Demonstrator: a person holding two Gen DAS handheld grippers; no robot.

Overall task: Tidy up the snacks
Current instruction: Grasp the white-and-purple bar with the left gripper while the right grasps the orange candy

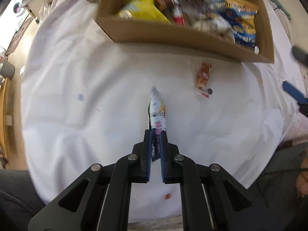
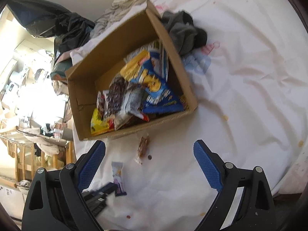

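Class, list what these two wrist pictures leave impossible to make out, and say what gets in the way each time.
- Print on the white packet shut in the left gripper: blurred, partly behind the fingers.
- Brands of snacks in the cardboard box: motion blur in the left wrist view.
- Bottom layer of the box: covered by the piled packets in the right wrist view.
- Contents of the small clear packet: too small.

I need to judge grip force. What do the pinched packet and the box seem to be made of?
Small packet: likely thin glossy plastic film; printed, crimped end, flattened between the left gripper pads. Box: brown corrugated cardboard, matte, with creased walls.
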